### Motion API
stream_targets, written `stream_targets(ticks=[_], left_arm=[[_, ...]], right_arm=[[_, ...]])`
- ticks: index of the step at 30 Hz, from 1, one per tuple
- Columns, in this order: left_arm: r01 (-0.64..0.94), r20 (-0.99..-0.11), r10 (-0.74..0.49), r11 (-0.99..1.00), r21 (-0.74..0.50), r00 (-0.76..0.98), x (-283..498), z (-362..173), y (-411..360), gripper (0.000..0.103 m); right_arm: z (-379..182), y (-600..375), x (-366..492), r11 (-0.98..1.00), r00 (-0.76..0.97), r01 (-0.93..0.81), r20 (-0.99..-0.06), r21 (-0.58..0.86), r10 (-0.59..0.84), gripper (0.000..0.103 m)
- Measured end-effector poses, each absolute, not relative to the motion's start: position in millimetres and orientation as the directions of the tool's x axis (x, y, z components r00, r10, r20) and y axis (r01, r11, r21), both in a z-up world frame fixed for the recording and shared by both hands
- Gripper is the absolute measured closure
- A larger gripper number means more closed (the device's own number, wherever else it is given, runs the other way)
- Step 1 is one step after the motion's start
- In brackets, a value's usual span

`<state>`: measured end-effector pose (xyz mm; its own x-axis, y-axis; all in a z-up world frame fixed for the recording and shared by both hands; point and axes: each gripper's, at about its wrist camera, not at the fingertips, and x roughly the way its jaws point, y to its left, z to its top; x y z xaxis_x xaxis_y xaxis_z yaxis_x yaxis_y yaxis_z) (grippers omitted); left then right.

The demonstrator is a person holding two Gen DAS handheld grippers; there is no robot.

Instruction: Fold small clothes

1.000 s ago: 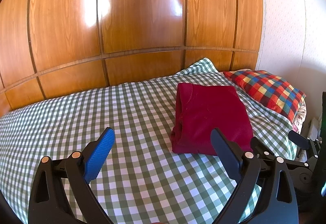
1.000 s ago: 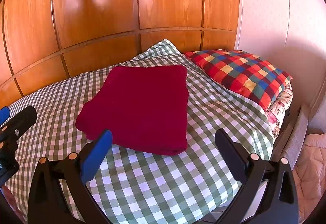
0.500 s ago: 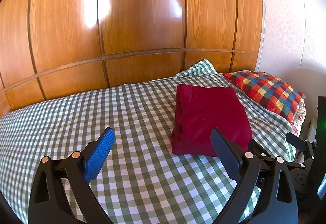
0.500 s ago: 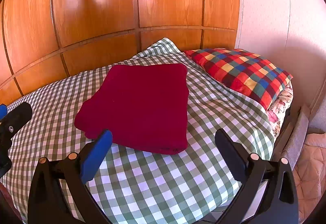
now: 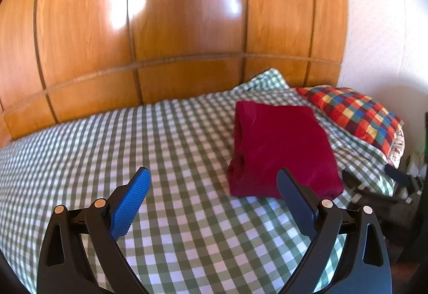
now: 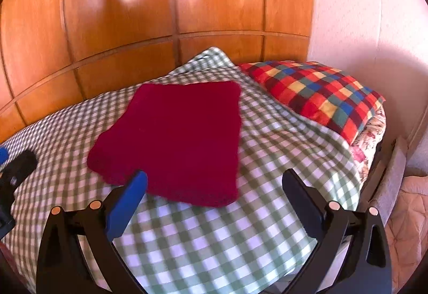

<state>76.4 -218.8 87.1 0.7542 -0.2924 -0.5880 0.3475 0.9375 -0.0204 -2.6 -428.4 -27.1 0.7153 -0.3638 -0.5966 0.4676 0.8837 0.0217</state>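
- Folded red garment [image 6: 176, 138] lies flat on the green checked bedspread [image 6: 214, 240], just ahead of both grippers.
- Left gripper [image 5: 214, 181] and right gripper [image 6: 214, 181] hover with jaws spread wide, holding nothing.
- Only the right view shows the floral bedding [image 6: 370, 138] under the multicoloured checked pillow [image 6: 315, 93].

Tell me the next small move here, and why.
Probably draw both back: the red garment already lies folded in a neat rectangle on the checked bedspread, and the left gripper and right gripper hang open, holding nothing.
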Motion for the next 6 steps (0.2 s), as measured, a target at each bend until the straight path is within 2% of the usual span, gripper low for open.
stream_targets(ticks=[6], left_arm=[[0.292,-0.649,-0.236,0.956,-0.022,0.724,95,60,-202,0.009]], right_arm=[[-50,-506,19,0.797,0.593,0.604,-0.659,-0.015,-0.462,0.002]])
